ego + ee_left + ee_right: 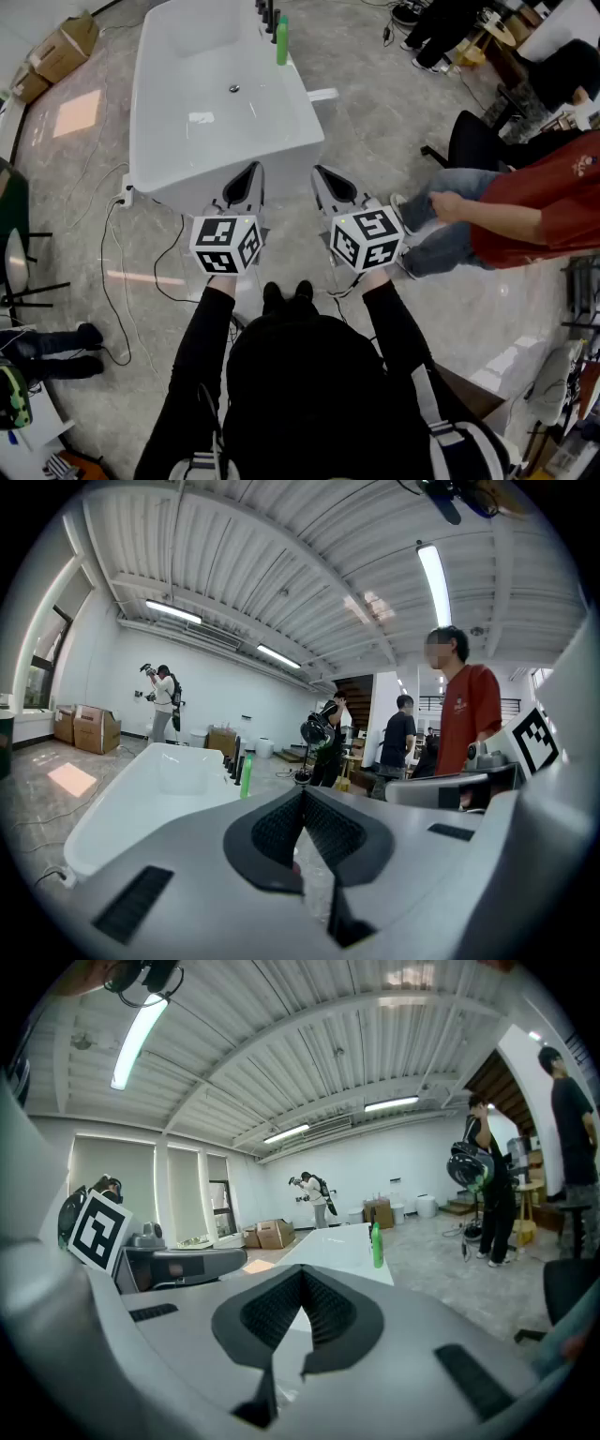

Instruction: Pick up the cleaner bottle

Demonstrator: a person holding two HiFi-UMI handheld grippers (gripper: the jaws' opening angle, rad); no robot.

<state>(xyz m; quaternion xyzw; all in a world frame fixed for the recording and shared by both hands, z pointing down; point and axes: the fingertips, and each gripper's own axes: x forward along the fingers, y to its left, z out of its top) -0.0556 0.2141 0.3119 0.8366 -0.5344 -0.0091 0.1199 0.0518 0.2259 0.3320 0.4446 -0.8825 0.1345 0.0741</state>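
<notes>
While cleaner bottle (282, 39), green, stands upright on far rim of white bathtub (187, 183) nxt to dark bottles (268, 15), both grippers sit at tub's near end, well apart from it. Left gripper (251, 171): jaws together, empty. Right gripper (321, 172): jaws together, empty.

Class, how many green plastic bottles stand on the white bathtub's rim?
1. The green plastic bottle stands on the white bathtub's far right rim, beside several dark bottles. More could be hidden behind those.
</notes>
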